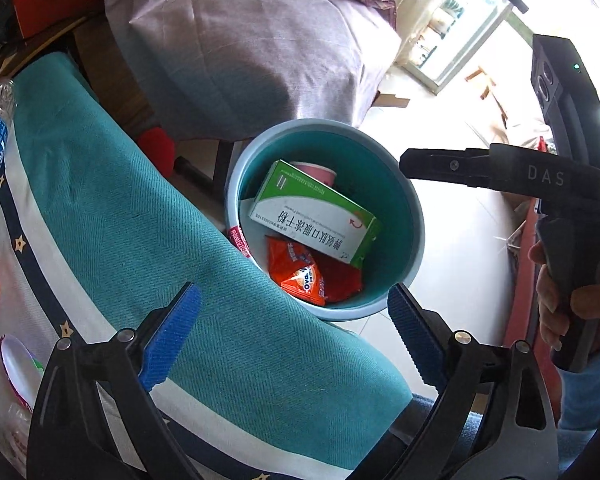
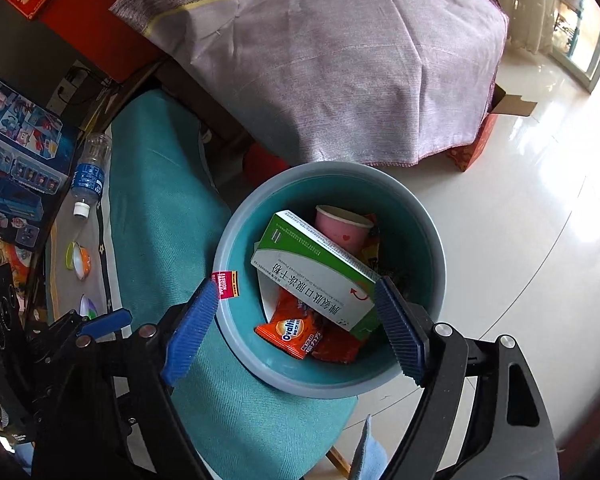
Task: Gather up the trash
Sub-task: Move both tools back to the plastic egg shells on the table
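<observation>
Both claws are spread wide with nothing between the pads: left claw (image 1: 292, 336) hangs over the bench's teal-cloth edge and the near rim of the bin, right claw (image 2: 296, 332) straddles the bin's near rim. Trash bin (image 2: 428, 236) sits on the floor, tucked against the bench edge, partly under the overhanging teal cloth (image 2: 160, 208). Inside: a green-and-white medicine box (image 2: 320, 276) lying tilted on top, a pink paper cup (image 2: 342, 230) on its side behind it, an orange Ovaltine sachet (image 2: 290, 334) and a red wrapper (image 2: 336, 346) at the near wall. Risks as I read them: the box is propped high and slanted, so more bulky trash dropped on it could slide or bounce out over the rim; the right claw's pad is very close to the box corner, so pulling out carelessly might snag it or tip the bin. A small red tag (image 2: 228, 285) sits at the bin rim, against the cloth; can't tell if it's in or out, and it may fall to the floor. Still on the bench: a plastic water bottle (image 2: 88, 176) lying near the far edge, likely the next pick; it's round and could roll when nudged.
</observation>
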Demonstrator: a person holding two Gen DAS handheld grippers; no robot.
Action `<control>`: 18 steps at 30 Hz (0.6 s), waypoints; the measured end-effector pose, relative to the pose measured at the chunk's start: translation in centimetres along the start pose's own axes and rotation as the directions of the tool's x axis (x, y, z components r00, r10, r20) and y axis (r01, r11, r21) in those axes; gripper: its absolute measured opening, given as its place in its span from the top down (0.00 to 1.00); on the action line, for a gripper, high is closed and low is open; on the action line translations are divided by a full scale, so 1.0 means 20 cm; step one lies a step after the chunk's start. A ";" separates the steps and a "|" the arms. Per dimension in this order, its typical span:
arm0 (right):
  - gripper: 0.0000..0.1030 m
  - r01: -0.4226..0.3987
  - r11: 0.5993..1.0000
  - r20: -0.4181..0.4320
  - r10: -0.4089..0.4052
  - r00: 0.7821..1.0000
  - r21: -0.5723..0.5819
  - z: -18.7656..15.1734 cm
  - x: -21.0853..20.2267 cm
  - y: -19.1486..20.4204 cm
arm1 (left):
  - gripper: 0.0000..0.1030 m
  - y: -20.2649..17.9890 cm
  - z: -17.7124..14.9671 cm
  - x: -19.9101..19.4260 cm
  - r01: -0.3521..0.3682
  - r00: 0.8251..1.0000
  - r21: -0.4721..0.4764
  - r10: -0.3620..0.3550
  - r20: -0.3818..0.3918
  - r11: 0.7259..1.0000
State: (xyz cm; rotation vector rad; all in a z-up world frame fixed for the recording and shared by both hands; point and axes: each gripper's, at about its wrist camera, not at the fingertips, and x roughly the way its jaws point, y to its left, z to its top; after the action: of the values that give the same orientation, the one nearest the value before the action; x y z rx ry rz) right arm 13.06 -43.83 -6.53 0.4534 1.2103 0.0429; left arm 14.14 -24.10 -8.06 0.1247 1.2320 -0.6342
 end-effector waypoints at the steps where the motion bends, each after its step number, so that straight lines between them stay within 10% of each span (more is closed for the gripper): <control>1: 0.24 0.005 1.000 -0.011 -0.005 1.000 -0.002 -0.01 0.01 0.01 | 0.08 0.00 0.00 -0.01 0.000 1.000 -0.001 0.000 0.002 1.000; 18: 0.18 -0.004 0.989 -0.084 -0.008 0.996 -0.145 -0.13 0.08 0.40 | 0.07 0.28 -0.25 -0.22 -0.048 0.997 -0.117 0.054 0.048 0.992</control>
State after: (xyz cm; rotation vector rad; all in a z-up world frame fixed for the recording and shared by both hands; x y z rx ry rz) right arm 12.87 -35.29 -5.84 0.3252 1.2814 0.1489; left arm 11.98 -15.74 -7.19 0.0425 1.2101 -0.5168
